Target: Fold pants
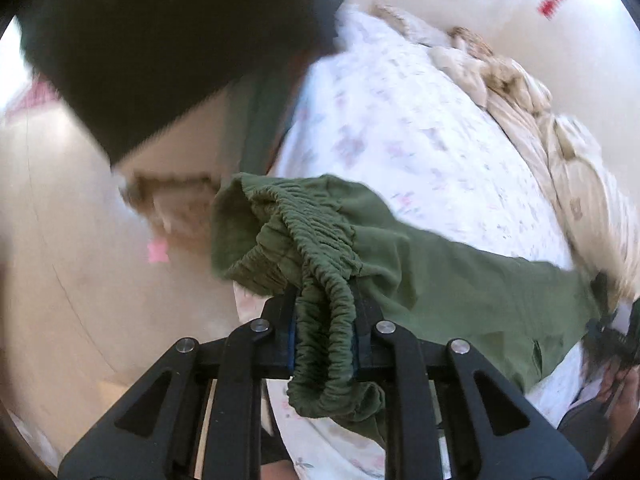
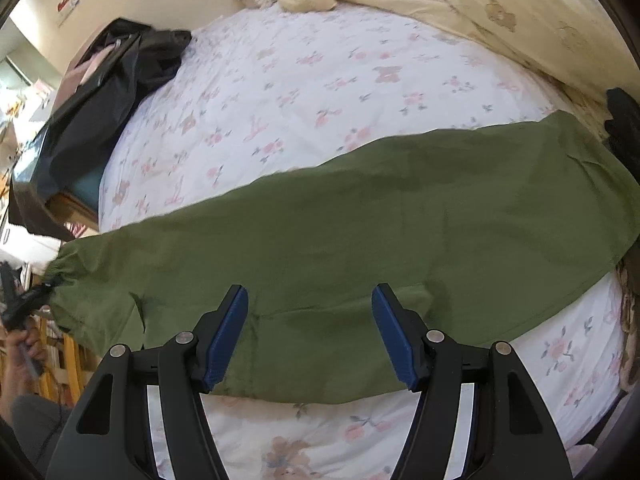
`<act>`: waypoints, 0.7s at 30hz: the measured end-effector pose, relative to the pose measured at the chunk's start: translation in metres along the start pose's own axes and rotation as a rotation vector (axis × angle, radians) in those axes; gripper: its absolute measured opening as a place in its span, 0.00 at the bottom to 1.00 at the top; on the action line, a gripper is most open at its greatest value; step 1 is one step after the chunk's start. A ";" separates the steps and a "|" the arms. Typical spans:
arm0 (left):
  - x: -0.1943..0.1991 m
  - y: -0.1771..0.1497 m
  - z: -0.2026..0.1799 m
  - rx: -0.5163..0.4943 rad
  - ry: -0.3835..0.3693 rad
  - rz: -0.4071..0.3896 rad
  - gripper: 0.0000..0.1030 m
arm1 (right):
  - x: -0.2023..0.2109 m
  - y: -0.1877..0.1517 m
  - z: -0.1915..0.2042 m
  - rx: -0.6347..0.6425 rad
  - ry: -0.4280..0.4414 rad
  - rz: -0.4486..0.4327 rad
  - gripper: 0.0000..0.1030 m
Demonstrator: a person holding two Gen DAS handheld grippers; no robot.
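Observation:
Olive green pants (image 2: 360, 216) lie stretched lengthwise across the flowered bed sheet (image 2: 300, 72). In the left wrist view my left gripper (image 1: 325, 300) is shut on the gathered elastic waistband (image 1: 316, 248), which is lifted off the bed while the rest of the pants (image 1: 460, 280) trails to the right. The right wrist view shows that same gripper and a hand at the far left edge (image 2: 18, 308). My right gripper (image 2: 310, 292) is open above the middle of the pants near their lower edge, with its blue pads (image 2: 228, 336) apart and nothing gripped.
A cream quilt (image 2: 500, 8) is bunched along the far side of the bed. Black clothing (image 2: 112, 80) hangs over the bed's left edge. A large dark blurred shape (image 1: 160, 40) fills the upper left of the left wrist view. Cluttered furniture stands at the far left.

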State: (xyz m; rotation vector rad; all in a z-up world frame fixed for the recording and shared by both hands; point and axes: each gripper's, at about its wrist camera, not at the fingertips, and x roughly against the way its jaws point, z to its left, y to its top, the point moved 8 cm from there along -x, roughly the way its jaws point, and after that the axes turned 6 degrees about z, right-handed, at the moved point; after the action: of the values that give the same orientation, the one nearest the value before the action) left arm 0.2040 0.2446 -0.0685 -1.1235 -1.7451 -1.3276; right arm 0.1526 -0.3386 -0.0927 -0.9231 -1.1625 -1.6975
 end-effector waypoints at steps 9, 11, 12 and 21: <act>0.020 0.011 -0.194 -0.403 0.168 -0.028 0.15 | 0.019 0.003 -0.036 -0.118 0.112 -0.077 0.65; 0.005 -0.004 -0.238 -0.482 0.180 -0.007 0.15 | 0.025 0.005 -0.043 -0.144 0.143 -0.092 0.65; -0.008 -0.014 -0.262 -0.508 0.183 0.014 0.15 | 0.028 0.005 -0.046 -0.160 0.155 -0.098 0.65; -0.157 -0.120 -0.353 -0.594 0.315 0.233 0.19 | 0.030 0.004 -0.070 -0.315 0.279 -0.088 0.65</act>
State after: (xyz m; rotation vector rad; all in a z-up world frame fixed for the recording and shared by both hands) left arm 0.1615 -0.1469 -0.1615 -1.2900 -0.9804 -1.8126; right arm 0.1379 -0.4127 -0.0847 -0.7957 -0.7739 -2.0456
